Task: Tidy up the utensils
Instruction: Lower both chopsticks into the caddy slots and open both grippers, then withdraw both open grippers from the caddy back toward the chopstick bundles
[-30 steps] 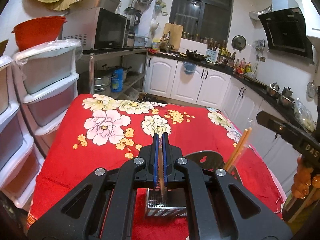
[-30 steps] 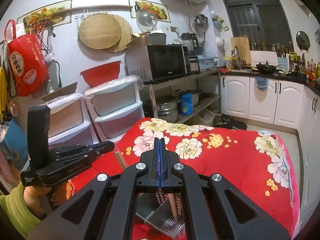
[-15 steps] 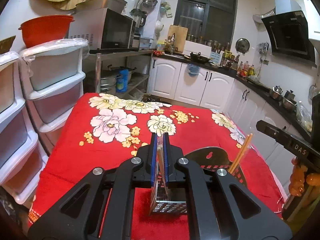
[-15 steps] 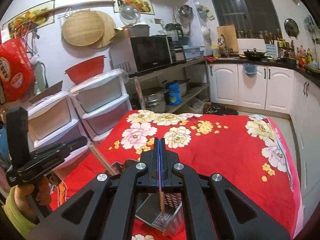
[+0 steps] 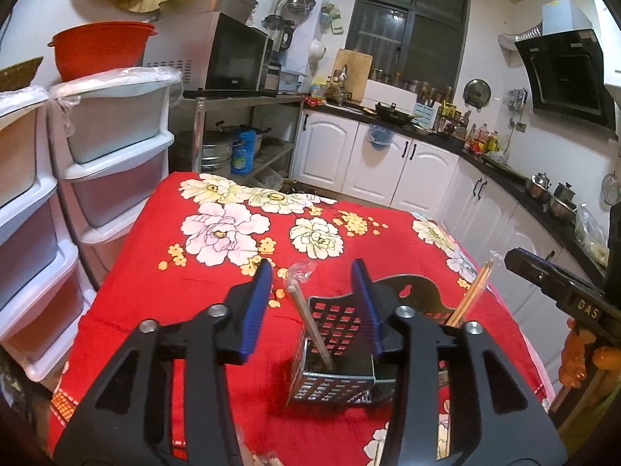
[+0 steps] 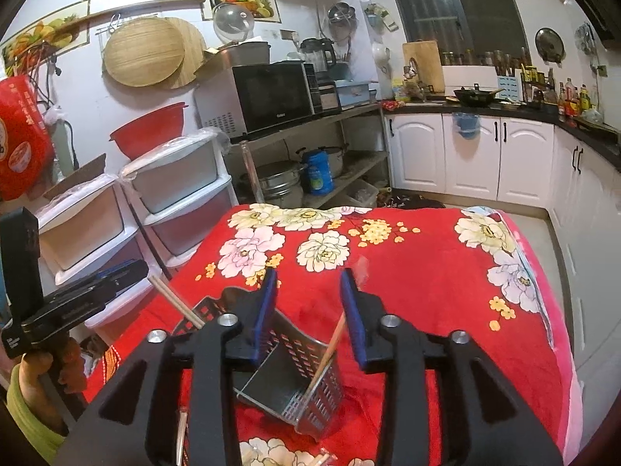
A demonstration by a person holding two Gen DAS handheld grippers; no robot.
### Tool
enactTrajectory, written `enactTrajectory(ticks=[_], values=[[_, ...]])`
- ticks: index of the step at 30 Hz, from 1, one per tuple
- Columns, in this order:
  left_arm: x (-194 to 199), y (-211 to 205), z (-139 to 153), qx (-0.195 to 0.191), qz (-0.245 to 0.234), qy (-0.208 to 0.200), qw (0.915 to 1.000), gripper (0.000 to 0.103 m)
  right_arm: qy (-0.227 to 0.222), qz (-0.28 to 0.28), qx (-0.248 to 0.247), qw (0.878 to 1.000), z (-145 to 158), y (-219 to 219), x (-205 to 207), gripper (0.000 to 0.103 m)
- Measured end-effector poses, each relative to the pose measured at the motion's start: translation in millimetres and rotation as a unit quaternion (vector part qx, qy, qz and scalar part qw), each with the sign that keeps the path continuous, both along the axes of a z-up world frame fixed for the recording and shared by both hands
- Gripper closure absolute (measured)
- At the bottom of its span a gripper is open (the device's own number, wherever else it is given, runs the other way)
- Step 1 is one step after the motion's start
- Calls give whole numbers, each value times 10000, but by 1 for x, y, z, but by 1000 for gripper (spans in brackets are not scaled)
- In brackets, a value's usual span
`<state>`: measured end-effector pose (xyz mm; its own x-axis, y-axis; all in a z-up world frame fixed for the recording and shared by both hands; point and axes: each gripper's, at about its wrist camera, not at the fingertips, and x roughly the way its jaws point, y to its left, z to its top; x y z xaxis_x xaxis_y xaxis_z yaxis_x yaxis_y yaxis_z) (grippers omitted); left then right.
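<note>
Both of my grippers have just let go. A second ago each was pressed together on a pair of chopsticks; now the left gripper (image 5: 312, 305) has its blue pads spreading, and the wrapped chopsticks (image 5: 310, 324) stand free between them, low in the centre of the left wrist view, leaning to the upper left with their lower ends down inside the metal utensil holder (image 5: 333, 365). I see no pad touching them.

The right gripper (image 6: 310, 314) is opening too. In its view, the bare chopsticks (image 6: 330, 349) lean against the holder's perforated wall, just below centre frame, in what looks like the right-hand compartment; the pads stand clear on either side. From the left wrist view the same pair shows at lower right, sticking up out of the holder's far side.

So I judge both pairs are delivered: one in each compartment, resting on their own. The holder sits on the red floral tabletop (image 5: 163, 272), and behind it is a dark plastic backing piece (image 5: 415, 291) whose purpose I cannot tell.

More wrapped sticks seem to lie at the bottom edge of both views, partly hidden under the gripper bodies. I would back both grippers off upward, without brushing the leaning sticks, then go for those.
</note>
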<state>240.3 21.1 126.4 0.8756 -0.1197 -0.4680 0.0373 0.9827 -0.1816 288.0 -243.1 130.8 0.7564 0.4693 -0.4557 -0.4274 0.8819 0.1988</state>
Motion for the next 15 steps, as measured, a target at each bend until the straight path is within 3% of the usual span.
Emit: enactTrajectory(ticks=[9,15], values=[[-17,1,5,8,-8,-133,9999,26,-70,68,-194,9998,-1,7,-15,34],[-31,-1,7,27,-45,-243,9997,14,-133,15,-209,9997,-3,4,-25,25]])
